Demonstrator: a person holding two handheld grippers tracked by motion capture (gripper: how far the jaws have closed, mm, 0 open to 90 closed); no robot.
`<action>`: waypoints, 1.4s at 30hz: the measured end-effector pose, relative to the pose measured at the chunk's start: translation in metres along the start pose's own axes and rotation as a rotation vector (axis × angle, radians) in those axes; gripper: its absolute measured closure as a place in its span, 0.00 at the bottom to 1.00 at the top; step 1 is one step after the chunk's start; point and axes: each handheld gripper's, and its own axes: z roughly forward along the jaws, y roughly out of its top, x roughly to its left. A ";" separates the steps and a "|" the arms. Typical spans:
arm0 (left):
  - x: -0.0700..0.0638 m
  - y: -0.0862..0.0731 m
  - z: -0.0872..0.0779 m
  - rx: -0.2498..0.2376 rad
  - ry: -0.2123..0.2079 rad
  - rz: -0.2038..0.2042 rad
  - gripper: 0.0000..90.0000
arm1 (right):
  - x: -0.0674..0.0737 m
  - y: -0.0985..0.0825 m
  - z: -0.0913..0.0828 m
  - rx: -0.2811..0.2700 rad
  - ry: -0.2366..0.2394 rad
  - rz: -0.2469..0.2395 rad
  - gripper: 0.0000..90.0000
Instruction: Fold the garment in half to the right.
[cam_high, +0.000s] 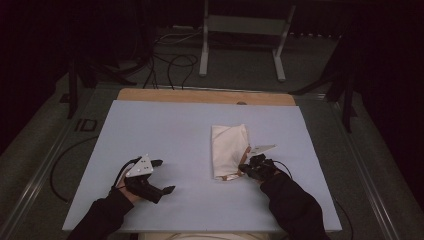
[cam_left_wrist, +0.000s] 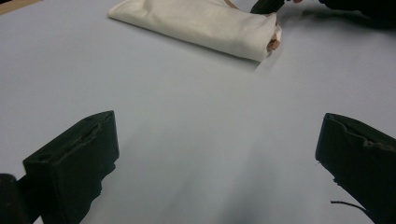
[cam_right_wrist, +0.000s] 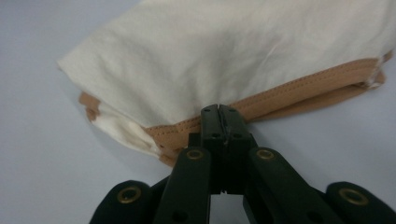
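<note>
A folded cream cloth (cam_high: 227, 145) with a tan stitched hem lies on the pale blue table top (cam_high: 165, 125), right of the middle. My right gripper (cam_high: 245, 169) sits at the cloth's near right corner. Seen in the right gripper view, its jaws (cam_right_wrist: 219, 112) are pressed together on the tan hem of the cloth (cam_right_wrist: 233, 51). My left gripper (cam_high: 167, 176) rests low at the near left of the table, open, with nothing between its fingers (cam_left_wrist: 74, 158). The left gripper view shows the cloth (cam_left_wrist: 196, 21) far ahead, with the right gripper (cam_left_wrist: 266, 5) at its end.
A wooden strip (cam_high: 205, 96) borders the table's far edge. Beyond it stand a grey metal frame (cam_high: 240, 30) and loose cables (cam_high: 170, 65) on the dark floor. A cable (cam_high: 60, 165) hangs off the table's left side.
</note>
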 end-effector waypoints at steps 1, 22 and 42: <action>0.000 0.000 0.000 0.000 0.000 -0.001 0.00 | 0.000 -0.001 0.001 0.000 -0.005 0.003 1.00; 0.001 0.000 -0.002 -0.007 0.008 -0.005 0.00 | -0.043 0.019 -0.018 -0.096 -0.104 0.076 0.90; 0.002 -0.002 -0.002 -0.006 0.003 -0.012 0.00 | -0.111 0.068 0.038 -0.101 -0.132 0.241 0.71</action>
